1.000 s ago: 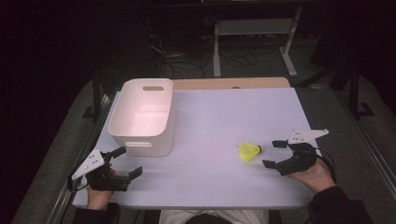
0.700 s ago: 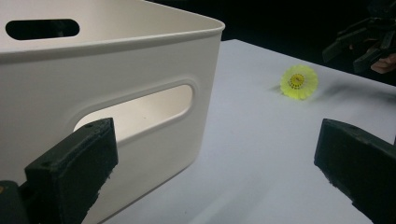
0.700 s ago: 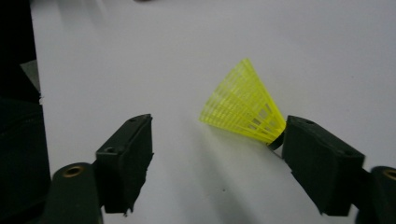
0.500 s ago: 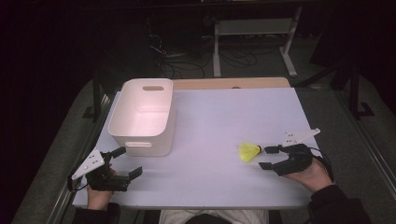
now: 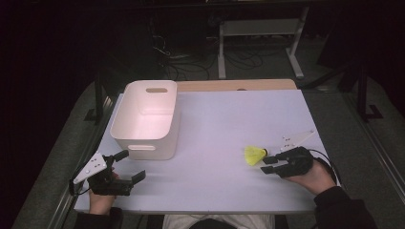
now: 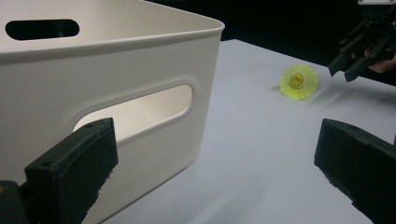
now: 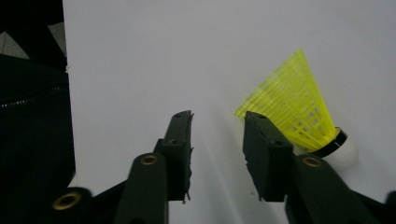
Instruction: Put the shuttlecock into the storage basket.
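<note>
- My right gripper (image 5: 267,164) sits low over the surface (image 5: 219,124) at its right side, with its jaws pointing left toward the yellow shuttlecock (image 5: 255,155).
- In the right gripper view its jaws stand a narrow gap apart with nothing between them; the shuttlecock (image 7: 296,116) lies just beside one jaw, outside the gap, and I cannot tell whether that jaw touches its skirt.
- The shuttlecock lies on its side on the surface, with its mesh skirt opening away from my right gripper and its white cork end toward it.
- From the left gripper view I see the shuttlecock (image 6: 299,81) with its open skirt facing me, and my right gripper (image 6: 348,70) just beyond it.
- My left gripper (image 5: 130,168) rests at the near left corner of the surface, with its jaws spread wide and empty.
- The white bin (image 5: 138,138) stands upright at the left side of the surface, just ahead of my left gripper; its near wall with the handle slot (image 6: 135,109) looms close between those jaws' line of sight.
- The bin and the shuttlecock lie well apart.
</note>
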`<state>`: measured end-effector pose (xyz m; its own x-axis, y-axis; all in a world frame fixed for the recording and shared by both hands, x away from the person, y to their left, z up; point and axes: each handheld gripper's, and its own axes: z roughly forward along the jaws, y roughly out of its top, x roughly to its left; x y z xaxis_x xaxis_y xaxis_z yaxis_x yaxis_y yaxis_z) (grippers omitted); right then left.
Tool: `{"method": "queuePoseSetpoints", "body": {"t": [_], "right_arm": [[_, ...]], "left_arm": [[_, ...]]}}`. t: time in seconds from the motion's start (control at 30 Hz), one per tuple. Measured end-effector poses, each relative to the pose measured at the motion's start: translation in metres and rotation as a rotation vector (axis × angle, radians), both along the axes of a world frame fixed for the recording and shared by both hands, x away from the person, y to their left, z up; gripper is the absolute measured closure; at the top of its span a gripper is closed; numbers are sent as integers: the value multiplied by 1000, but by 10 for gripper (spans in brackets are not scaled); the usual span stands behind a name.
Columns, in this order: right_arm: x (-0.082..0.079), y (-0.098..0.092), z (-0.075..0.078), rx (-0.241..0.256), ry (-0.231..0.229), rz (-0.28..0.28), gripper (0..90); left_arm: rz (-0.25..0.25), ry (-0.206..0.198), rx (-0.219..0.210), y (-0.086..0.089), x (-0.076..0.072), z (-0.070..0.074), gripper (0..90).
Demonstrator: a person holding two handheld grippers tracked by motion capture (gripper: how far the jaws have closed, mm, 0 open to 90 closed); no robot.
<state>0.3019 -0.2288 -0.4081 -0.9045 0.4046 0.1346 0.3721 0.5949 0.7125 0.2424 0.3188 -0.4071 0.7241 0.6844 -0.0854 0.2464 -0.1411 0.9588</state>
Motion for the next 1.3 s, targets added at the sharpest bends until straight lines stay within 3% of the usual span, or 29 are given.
{"method": "queuePoseSetpoints", "body": {"t": [0.37, 0.6, 0.93, 1.3], "right_arm": [[4, 6, -7, -55, 27, 44, 884], [13, 10, -11, -87, 53, 12, 888], [23, 15, -18, -127, 91, 24, 888], [30, 21, -23, -175, 72, 17, 888]], "left_arm": [[-3, -1, -1, 0, 0, 0, 0], [-4, -1, -1, 0, 0, 0, 0], [-6, -1, -1, 0, 0, 0, 0], [-8, -1, -7, 0, 0, 0, 0]]}}
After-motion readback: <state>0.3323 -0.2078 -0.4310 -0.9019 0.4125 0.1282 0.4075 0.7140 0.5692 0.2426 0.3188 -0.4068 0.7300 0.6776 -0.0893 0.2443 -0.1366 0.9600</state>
